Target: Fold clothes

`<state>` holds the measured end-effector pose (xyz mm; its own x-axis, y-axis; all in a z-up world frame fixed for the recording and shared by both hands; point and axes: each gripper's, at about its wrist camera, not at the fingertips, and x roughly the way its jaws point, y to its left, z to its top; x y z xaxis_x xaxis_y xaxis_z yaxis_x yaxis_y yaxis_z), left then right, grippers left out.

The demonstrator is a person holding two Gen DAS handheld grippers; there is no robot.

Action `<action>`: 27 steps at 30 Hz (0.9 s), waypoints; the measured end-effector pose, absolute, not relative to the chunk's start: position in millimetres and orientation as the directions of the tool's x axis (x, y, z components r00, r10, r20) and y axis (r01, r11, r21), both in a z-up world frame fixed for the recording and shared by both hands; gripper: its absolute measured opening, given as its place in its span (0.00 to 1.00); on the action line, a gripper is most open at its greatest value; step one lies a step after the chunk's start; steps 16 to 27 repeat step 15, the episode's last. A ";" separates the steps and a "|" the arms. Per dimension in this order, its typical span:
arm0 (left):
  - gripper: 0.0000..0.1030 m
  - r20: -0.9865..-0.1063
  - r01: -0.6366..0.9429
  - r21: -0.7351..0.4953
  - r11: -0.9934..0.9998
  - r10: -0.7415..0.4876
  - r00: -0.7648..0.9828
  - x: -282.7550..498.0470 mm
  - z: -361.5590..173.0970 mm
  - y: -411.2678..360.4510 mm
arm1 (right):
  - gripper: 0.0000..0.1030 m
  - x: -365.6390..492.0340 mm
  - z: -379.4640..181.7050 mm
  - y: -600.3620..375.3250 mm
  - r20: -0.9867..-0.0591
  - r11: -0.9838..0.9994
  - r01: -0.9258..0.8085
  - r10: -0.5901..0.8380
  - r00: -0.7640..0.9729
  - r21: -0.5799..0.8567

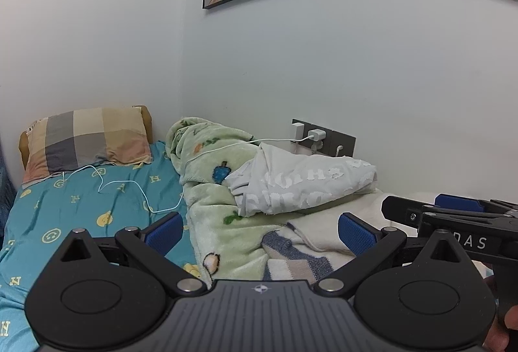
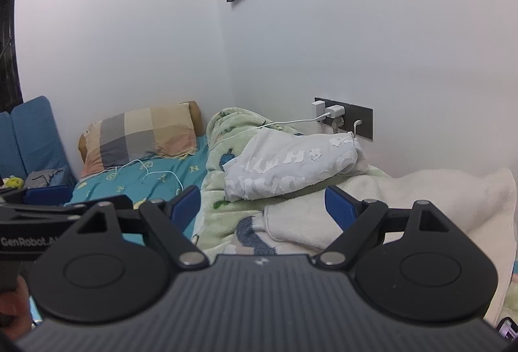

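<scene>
Left gripper (image 1: 259, 230): spread wide with nothing between its blue pads, held above the bedding and aimed at the wall side of the bed.

Right gripper (image 2: 262, 206): likewise spread and empty, level with its partner; each tool shows at the edge of the other's view, so the two ride side by side.

White garment (image 1: 304, 187): a pale top with worn white lettering, lying in a loose bundle on the green fleece blanket (image 1: 210, 206), close to the wall and beyond both sets of fingers. Neither gripper touches it.

Cream knit with blue stripes (image 2: 323, 216): rumpled just ahead of the grippers, nearer than the white top; whether it is clothing or a throw cannot be told.

Surroundings: a checked pillow (image 1: 87, 138) on the teal sheet (image 1: 64, 216); a white charging cable (image 1: 129, 187) runs from the wall socket (image 1: 323, 138) across the blanket and sheet, passing just behind the white top.

Step in hand: by appearance, both tools hover free of any cloth. The bundled top fits either a piece waiting to be laid out or one roughly gathered and set aside; the frames do not settle which.

Next move calls for: if the top is to be handled, a reach over the knit toward the wall, and care that the cable is not snagged.
</scene>
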<state>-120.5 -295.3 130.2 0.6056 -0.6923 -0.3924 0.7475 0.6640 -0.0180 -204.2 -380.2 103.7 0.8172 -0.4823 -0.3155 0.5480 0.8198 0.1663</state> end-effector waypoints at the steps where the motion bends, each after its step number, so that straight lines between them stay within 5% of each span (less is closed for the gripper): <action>1: 1.00 -0.392 0.747 -0.017 0.664 -0.692 0.606 -120.7 130.4 -295.0 | 0.83 -204.1 104.0 -379.9 -0.315 0.820 0.549 -0.483 0.817 0.165; 27: 1.00 -0.383 0.733 -0.041 0.679 -0.688 0.616 -116.5 133.1 -280.6 | 0.83 -199.8 104.6 -372.4 -0.325 0.819 0.551 -0.484 0.813 0.158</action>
